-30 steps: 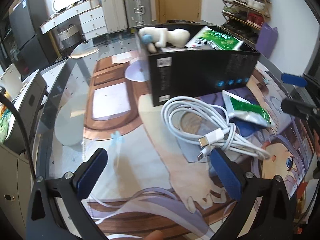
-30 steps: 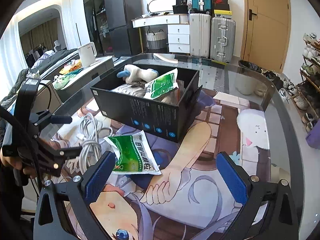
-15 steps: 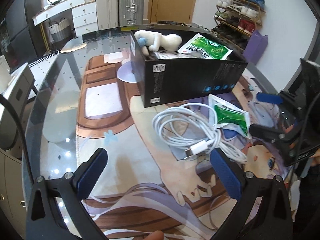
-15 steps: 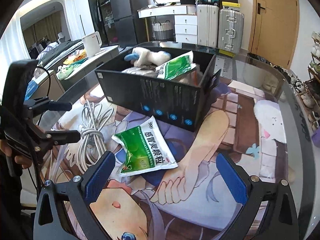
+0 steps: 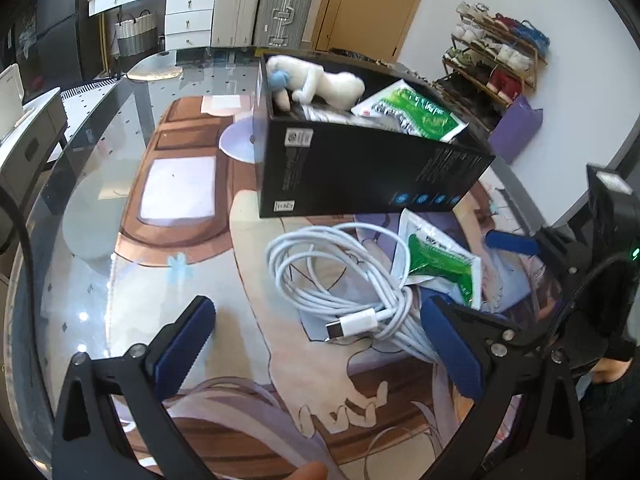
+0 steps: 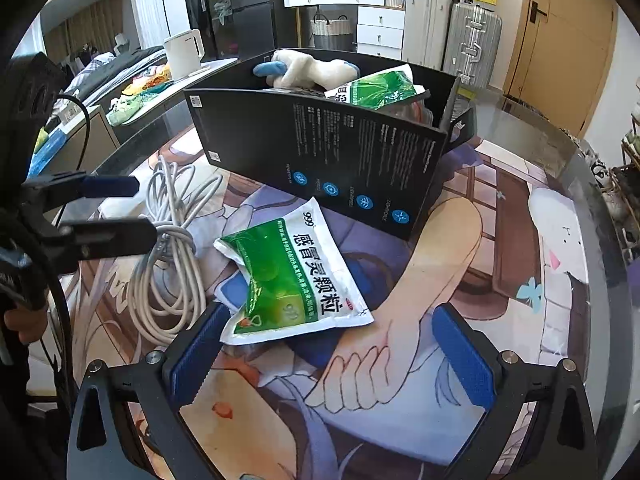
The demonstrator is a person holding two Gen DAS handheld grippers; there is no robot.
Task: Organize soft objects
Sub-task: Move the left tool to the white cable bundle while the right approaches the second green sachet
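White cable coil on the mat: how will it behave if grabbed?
The white cable coil looks floppy: its loops lie loose, so pinching one strand likely lets the rest sag or unwind. Probably light. It may drag the touching green sachet.

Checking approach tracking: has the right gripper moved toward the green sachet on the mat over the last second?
Yes. In the right wrist view the right gripper has closed in on the green sachet, which lies in front of the black box.
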